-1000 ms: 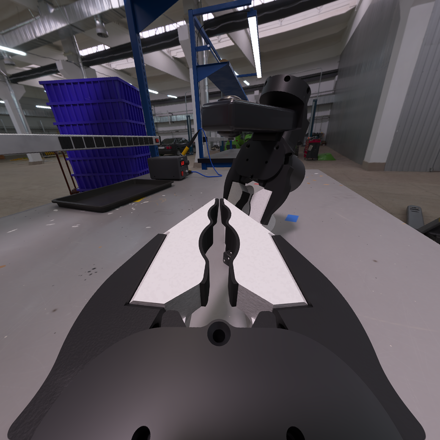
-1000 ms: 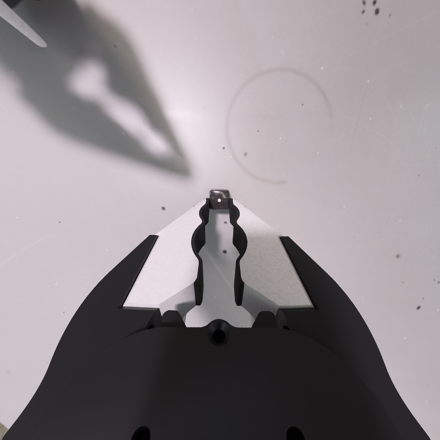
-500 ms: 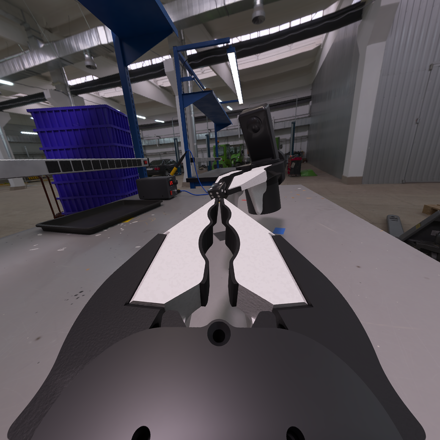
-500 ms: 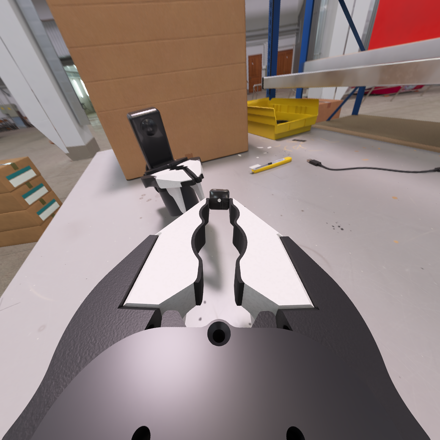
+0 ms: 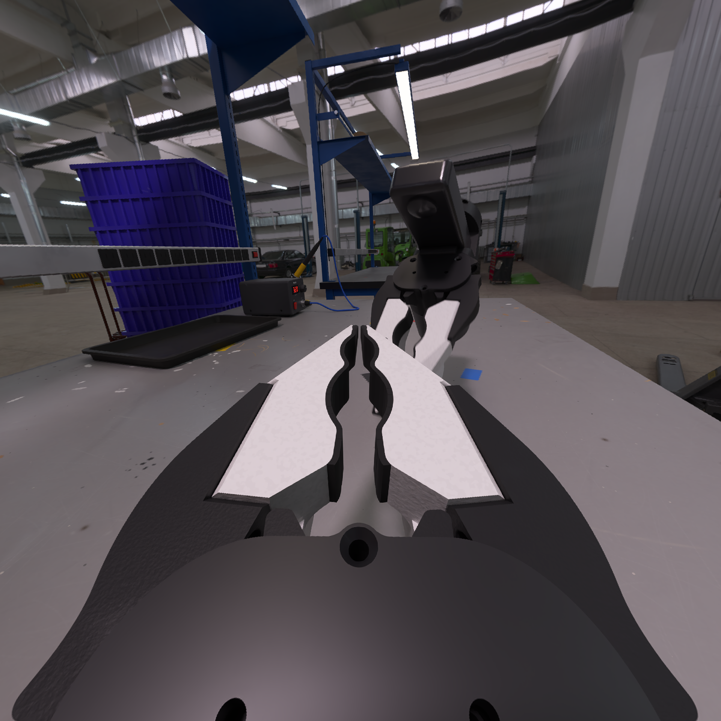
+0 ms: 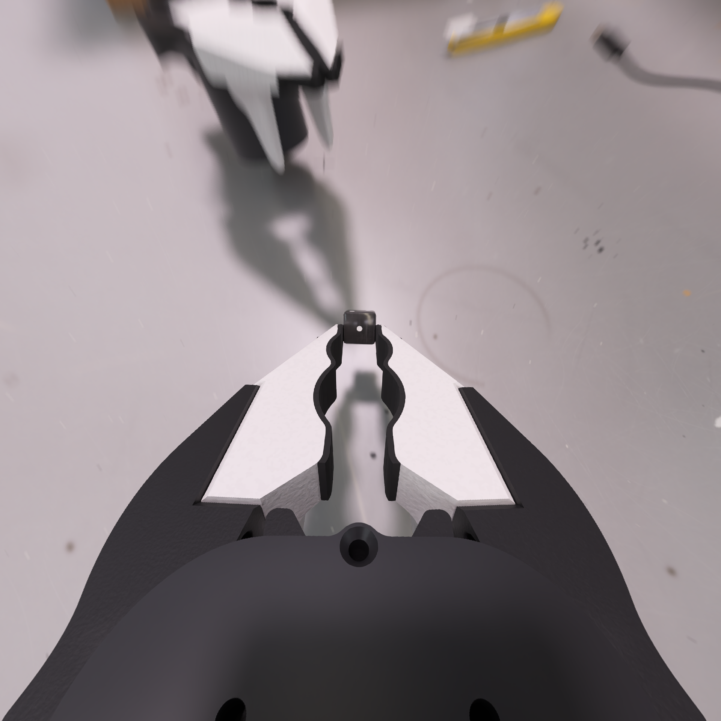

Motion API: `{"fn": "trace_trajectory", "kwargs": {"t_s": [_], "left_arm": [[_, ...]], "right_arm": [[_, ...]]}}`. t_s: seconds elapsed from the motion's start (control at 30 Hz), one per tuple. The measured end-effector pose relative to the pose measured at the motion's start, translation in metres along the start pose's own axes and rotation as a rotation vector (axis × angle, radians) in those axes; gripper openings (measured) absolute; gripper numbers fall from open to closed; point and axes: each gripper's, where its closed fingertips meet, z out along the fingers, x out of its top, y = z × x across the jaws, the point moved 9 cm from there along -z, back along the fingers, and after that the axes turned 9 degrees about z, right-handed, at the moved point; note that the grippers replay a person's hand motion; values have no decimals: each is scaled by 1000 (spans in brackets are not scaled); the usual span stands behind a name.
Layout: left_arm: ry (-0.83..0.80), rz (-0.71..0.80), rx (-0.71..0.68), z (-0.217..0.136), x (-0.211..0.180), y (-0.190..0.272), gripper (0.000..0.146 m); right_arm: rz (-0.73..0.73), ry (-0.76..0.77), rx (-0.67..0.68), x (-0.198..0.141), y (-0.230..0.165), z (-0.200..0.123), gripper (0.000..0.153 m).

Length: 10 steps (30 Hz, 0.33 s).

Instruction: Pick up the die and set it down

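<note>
In the right wrist view my right gripper (image 6: 359, 331) is shut on a small black die (image 6: 359, 325) with a white pip, pinched at the fingertips above the grey table (image 6: 546, 195), with its shadow on the table below it. My left gripper (image 5: 359, 329) is shut and empty, low over the table. The left wrist view shows the right gripper (image 5: 413, 351) just beyond it, tilted down towards the table; its tips and the die are hidden behind my left finger. The left gripper (image 6: 300, 148) shows blurred at the top of the right wrist view.
A stack of blue crates (image 5: 156, 242), a black tray (image 5: 183, 339), a soldering station (image 5: 273, 296) and a power strip (image 5: 128, 257) stand at the far left. A blue tape square (image 5: 471, 374) lies on the table. A yellow knife (image 6: 503, 27) and a cable (image 6: 643, 74) lie beyond.
The right gripper pointed down a second ago, swung up level half a second ago, and now tilts down at the table again, die still held. The left gripper stays shut.
</note>
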Motion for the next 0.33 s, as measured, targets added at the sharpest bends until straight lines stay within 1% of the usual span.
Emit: {"fn": "trace_trajectory", "kwargs": {"t_s": [0.07, 0.17, 0.2, 0.33], "left_arm": [[-3, 1, 0, 0, 0, 0, 1], [-6, -1, -2, 0, -1, 0, 1], [-7, -2, -2, 0, -1, 0, 1], [-9, -5, -5, 0, -1, 0, 1]], "right_arm": [[-86, -174, -21, -4, 0, 8, 16], [-175, -367, -4, -10, 1, 15, 16], [-195, -402, 2, -8, 1, 17, 16], [-229, -440, 31, -6, 2, 18, 16]]}}
